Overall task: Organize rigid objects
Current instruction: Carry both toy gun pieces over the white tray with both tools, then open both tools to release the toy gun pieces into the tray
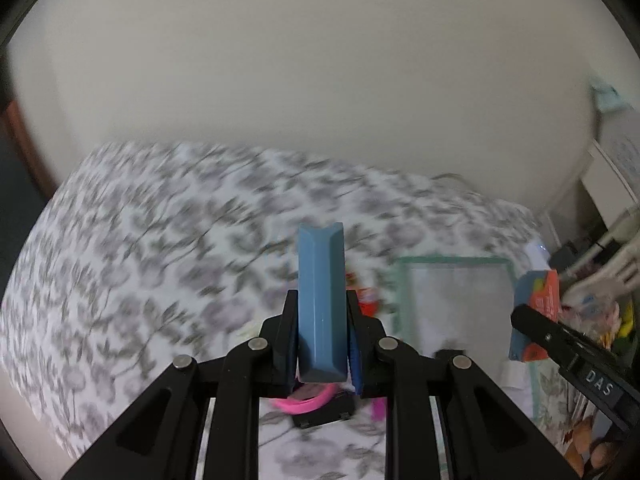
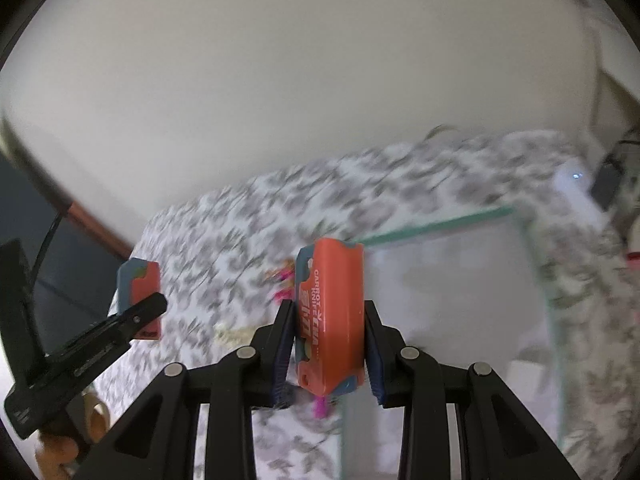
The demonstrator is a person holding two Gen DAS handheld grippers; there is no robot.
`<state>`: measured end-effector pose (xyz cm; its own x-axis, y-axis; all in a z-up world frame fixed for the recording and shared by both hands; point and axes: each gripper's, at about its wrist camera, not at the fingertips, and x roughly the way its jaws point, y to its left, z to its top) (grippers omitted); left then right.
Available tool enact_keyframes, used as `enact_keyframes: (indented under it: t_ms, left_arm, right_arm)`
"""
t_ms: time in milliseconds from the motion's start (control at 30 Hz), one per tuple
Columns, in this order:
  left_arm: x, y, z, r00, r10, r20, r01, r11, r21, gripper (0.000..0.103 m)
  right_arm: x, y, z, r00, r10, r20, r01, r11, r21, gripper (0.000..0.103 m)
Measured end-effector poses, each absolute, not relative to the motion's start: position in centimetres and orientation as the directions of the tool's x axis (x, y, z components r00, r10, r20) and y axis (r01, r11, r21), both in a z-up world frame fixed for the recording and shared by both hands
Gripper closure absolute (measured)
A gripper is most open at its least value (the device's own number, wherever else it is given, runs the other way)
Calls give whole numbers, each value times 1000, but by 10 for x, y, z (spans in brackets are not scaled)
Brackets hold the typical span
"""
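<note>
My left gripper (image 1: pixel 322 296) is shut on a flat box (image 1: pixel 322 308) held edge-on, its blue-grey side toward the camera. In the right wrist view that same box (image 2: pixel 138 292) shows a blue and orange face, gripped by the left gripper (image 2: pixel 156 304) at the far left. My right gripper (image 2: pixel 329 305) is shut on a matching orange box (image 2: pixel 332 320) with white print, standing upright between the pads. In the left wrist view that orange box (image 1: pixel 536 316) is at the right edge, in the right gripper (image 1: pixel 524 318). Both boxes hang above the bed.
A floral sheet (image 1: pixel 160 240) covers the bed below a plain wall. A clear container with a green rim (image 2: pixel 440 228) lies on the sheet to the right. Pink pieces (image 1: pixel 308 402) and a small black item lie under the left gripper. Cluttered shelves (image 1: pixel 608 320) stand at the far right.
</note>
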<state>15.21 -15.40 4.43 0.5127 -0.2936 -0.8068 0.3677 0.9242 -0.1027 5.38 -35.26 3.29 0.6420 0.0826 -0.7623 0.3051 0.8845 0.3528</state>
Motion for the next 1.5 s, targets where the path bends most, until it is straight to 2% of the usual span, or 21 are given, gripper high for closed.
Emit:
enact_keyframes:
  t_ms: [200,333,500,800,1133,1367,1400,1500]
  left_arm:
    - [134,-224,46,466,-360,-808,490,866,-103,82]
    - [126,-262,24,426,-366,-827,544,834,-89,82]
    - [128,-298,-22,422,-302,-854,578,816,-3,82]
    - [143,-315,-85,373,-198,-907,560,827,50,82]
    - [147,-314,-120,298,-156,-942,546,837,34,81]
    - [143,-314,-121,311,-162,-937,536,844,32,81]
    - [142,-313,-121,311,-166,-936,532,846,27,80]
    - [145,-310,-118,301,-189,-935,522,853,-5,62]
  right_arm:
    - [35,-398,42,648,-31,-761,411,855,315,69]
    - [27,-426,28,620,-56,-783,464,831,308,69]
    - [27,-447,-3,564,-60,-823,518,803,296,68]
    - [34,-464,-59,470,-19,-882,570,770,287,69]
    - [40,-463,-89,402,-7,-916,582,774,249,68]
    - [43,-459,-103,361,-9,-932,584,782,219,69]
    - [42,-460,-102,362,-13,-932,586,780,217,69]
    - [43,-459,-97,362,-26,-932,582,787,204,68]
